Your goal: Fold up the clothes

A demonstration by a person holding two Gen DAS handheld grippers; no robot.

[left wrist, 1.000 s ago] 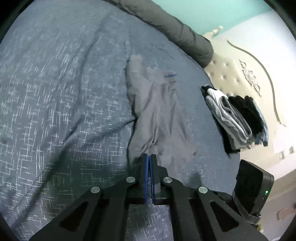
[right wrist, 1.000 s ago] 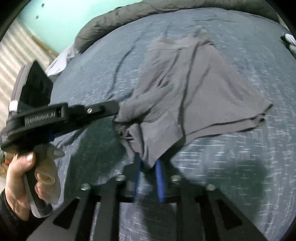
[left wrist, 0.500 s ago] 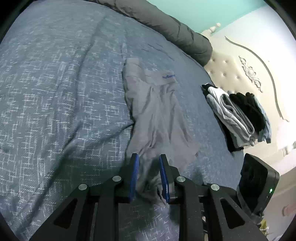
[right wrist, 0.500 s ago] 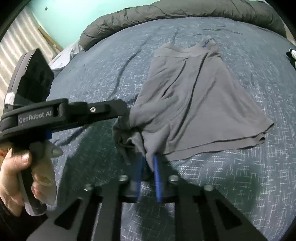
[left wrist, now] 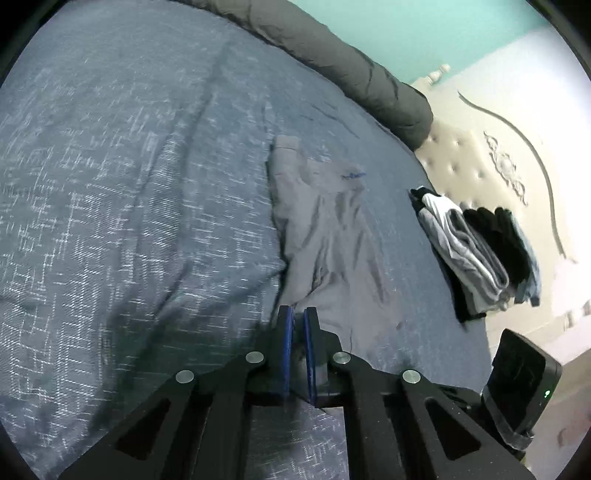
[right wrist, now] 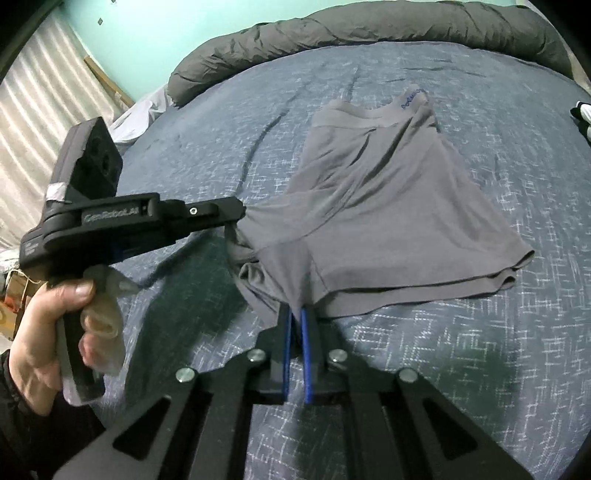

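Grey shorts (right wrist: 373, 206) with a blue logo on the waistband lie on the blue bedspread (right wrist: 480, 369), waistband far from me. They also show in the left wrist view (left wrist: 332, 243). My right gripper (right wrist: 295, 314) is shut on the near hem of the shorts. My left gripper (left wrist: 298, 314) is shut on the shorts' left hem corner; in the right wrist view its tip (right wrist: 236, 214) pinches the bunched cloth there.
A stack of folded clothes (left wrist: 476, 254) sits at the right near the cream headboard (left wrist: 491, 162). A rolled dark grey duvet (right wrist: 369, 29) lies along the far edge of the bed. Open bedspread (left wrist: 129, 221) spreads to the left.
My left gripper opened half a second ago and has now shut again on the shorts' hem corner. My right gripper has stayed shut on the near hem. The shorts lie flatter.
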